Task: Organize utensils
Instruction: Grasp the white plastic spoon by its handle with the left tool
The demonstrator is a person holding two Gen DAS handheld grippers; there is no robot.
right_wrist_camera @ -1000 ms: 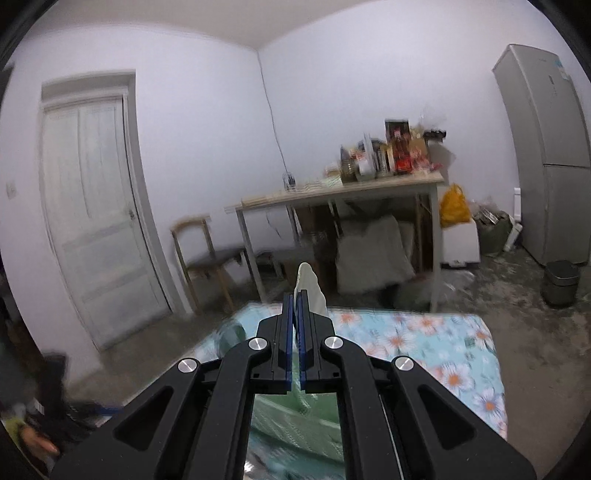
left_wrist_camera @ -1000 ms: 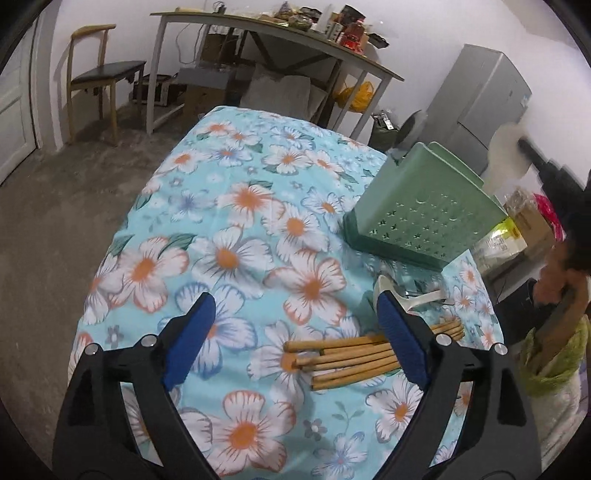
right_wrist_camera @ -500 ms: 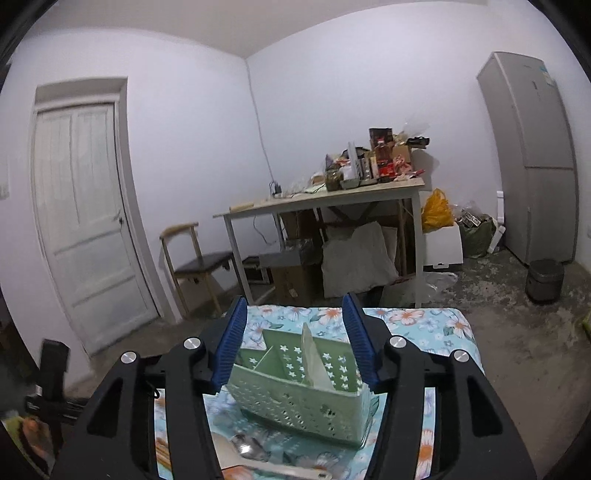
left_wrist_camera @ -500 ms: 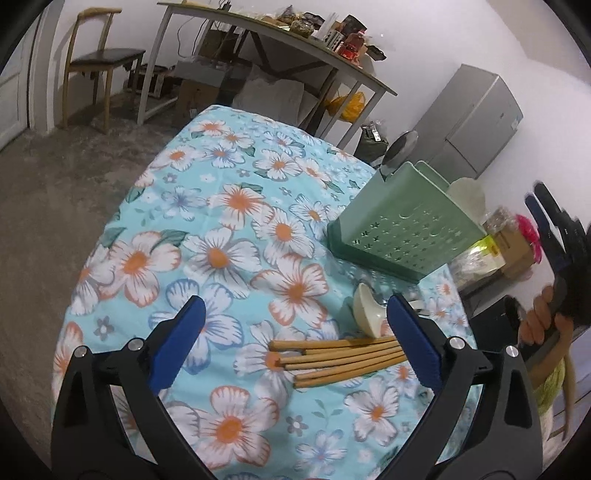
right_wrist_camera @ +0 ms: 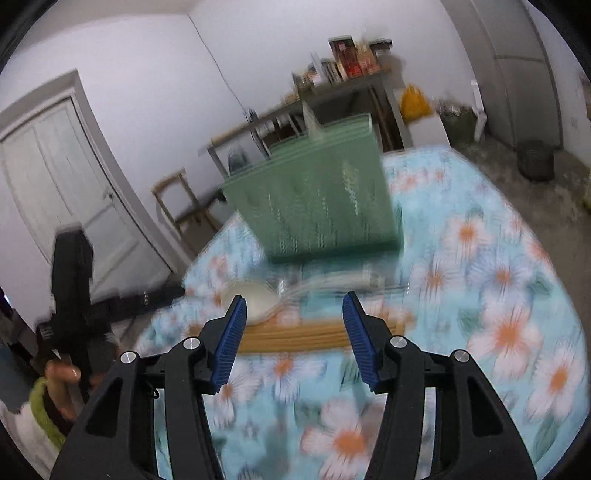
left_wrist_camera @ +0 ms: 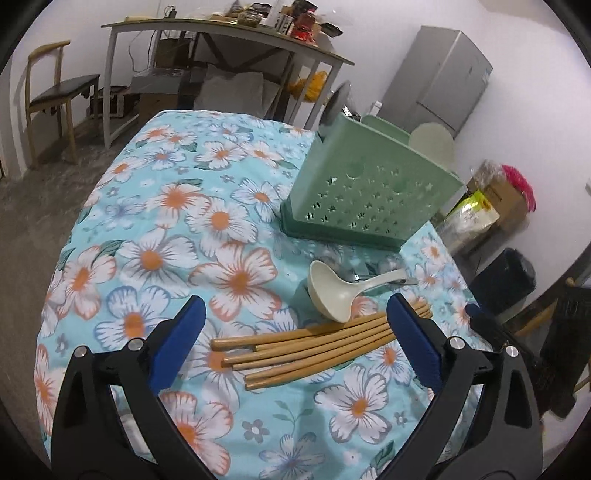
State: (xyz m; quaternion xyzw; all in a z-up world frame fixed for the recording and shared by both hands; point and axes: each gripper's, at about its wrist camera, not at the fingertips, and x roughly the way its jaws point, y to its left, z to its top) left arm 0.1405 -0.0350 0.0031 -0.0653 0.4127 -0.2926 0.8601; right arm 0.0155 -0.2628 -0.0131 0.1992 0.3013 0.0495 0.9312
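A green perforated utensil holder (left_wrist_camera: 364, 188) stands on the floral tablecloth (left_wrist_camera: 177, 206), with a cream spoon (left_wrist_camera: 432, 146) standing in it. In front of it lie a cream ladle (left_wrist_camera: 332, 291), some metal cutlery (left_wrist_camera: 364, 273) and a bundle of wooden chopsticks (left_wrist_camera: 314, 345). My left gripper (left_wrist_camera: 293, 347) is open and empty, just above the chopsticks. My right gripper (right_wrist_camera: 293, 332) is open and empty, hovering near the chopsticks (right_wrist_camera: 295, 334) and the ladle (right_wrist_camera: 251, 299), facing the holder (right_wrist_camera: 314, 199). The right wrist view is blurred.
A long desk with bottles and boxes (left_wrist_camera: 236, 29), a wooden chair (left_wrist_camera: 55, 88) and a grey fridge (left_wrist_camera: 439, 77) stand beyond the table. A black bin (left_wrist_camera: 504, 277) and bags sit on the floor at the right. A white door (right_wrist_camera: 62, 184) is at the left.
My right gripper let go of the cream spoon in the holder, opened, and swung down toward the chopsticks and ladle. My left gripper shifted closer over the chopsticks and stayed open.
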